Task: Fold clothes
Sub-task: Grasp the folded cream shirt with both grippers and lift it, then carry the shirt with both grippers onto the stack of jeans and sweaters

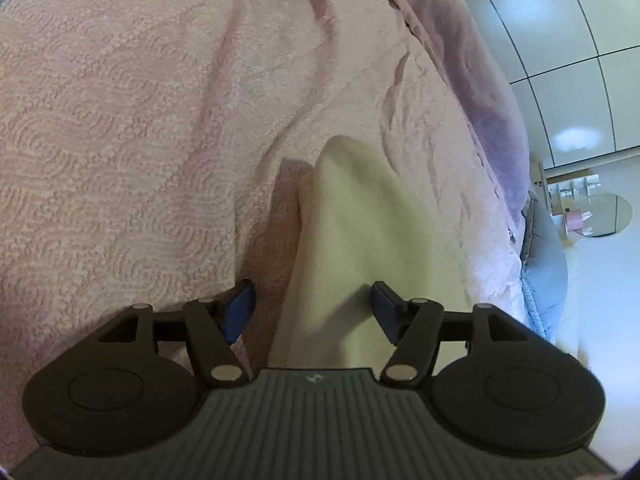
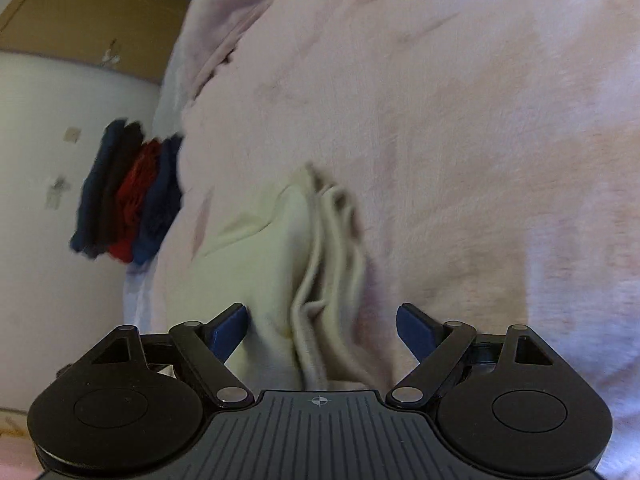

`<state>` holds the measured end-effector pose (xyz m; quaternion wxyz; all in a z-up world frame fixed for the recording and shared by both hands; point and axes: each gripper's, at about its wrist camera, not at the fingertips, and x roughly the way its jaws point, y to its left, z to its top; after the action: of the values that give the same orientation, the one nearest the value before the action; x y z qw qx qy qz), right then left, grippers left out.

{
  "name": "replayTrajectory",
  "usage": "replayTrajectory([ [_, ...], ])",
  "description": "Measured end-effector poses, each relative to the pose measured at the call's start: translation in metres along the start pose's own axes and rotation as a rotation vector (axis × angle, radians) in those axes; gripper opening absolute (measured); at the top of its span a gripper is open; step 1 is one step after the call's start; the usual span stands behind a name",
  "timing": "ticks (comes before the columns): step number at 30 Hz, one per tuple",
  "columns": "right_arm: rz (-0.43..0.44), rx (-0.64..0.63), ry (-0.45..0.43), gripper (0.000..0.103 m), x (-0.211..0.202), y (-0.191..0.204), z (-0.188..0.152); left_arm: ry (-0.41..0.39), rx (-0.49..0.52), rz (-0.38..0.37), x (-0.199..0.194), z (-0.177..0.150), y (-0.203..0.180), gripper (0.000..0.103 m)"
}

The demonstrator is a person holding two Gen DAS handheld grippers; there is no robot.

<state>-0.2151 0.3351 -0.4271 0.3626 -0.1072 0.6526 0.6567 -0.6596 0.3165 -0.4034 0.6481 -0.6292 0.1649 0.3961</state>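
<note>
Folding well needs a firm grip: both the left gripper (image 1: 312, 308) and right gripper (image 2: 322, 330) have spread jaws around the cream garment (image 1: 372, 240). Each should pinch all layers near the bed (image 1: 120, 120) edge before lifting.

The left gripper (image 1: 313, 309) hangs with jaws spread wide over a cream garment (image 1: 372, 248); the garment lies on a pink textured bedspread (image 1: 120, 120).

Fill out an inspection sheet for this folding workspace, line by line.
Surface: pink textured bedspread, wrinkled.
Job's things: cream garment bunched on the bedspread, lying between both sets of open fingers.
Clutter: stack of folded dark and red clothes at the bed's edge.
Grippers: left gripper open; right gripper open.
Cables: nothing seen.
Surroundings: cardboard box, round mirror, white panelled wall.
</note>
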Motion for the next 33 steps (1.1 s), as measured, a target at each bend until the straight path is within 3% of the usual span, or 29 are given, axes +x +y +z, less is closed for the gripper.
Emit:
replayTrajectory([
  [3,0.018,-0.003,0.031,0.083,0.008,-0.001,0.000,0.020,0.017,-0.020,0.008,0.001,-0.006,0.049],
  [4,0.026,0.003,0.040,0.067,0.009,-0.002,0.001,0.024,0.026,-0.015,0.011,0.003,-0.010,0.048],
  [6,0.043,0.014,0.058,0.048,0.011,-0.005,0.002,0.032,0.037,-0.011,0.015,0.005,-0.014,0.046],
  [11,0.077,0.026,0.074,0.051,0.013,-0.007,0.003,0.057,-0.004,-0.055,0.016,0.012,-0.003,0.038],
  [12,0.085,0.038,0.072,0.051,0.014,-0.007,0.003,0.060,-0.004,-0.062,0.016,0.013,-0.005,0.024],
  [13,0.094,0.050,0.070,0.039,0.014,-0.007,0.002,0.058,0.014,-0.064,0.014,0.012,-0.011,0.013],
  [16,0.119,0.085,0.063,0.028,0.014,-0.007,0.000,0.049,0.113,-0.041,0.005,0.010,-0.039,0.011],
  [20,0.135,0.164,0.020,0.028,-0.024,-0.002,-0.015,0.062,0.129,-0.093,-0.014,0.006,-0.065,0.010],
  [26,0.132,0.238,-0.043,0.028,-0.064,0.050,-0.022,0.035,0.095,-0.149,-0.054,0.019,-0.091,0.010],
  [29,0.152,0.235,-0.068,0.028,-0.066,0.087,-0.014,-0.016,0.114,-0.161,-0.090,0.055,-0.098,0.010],
  [33,0.234,0.169,-0.107,0.028,-0.035,0.167,0.017,-0.099,0.176,-0.172,-0.150,0.120,-0.105,0.010],
])
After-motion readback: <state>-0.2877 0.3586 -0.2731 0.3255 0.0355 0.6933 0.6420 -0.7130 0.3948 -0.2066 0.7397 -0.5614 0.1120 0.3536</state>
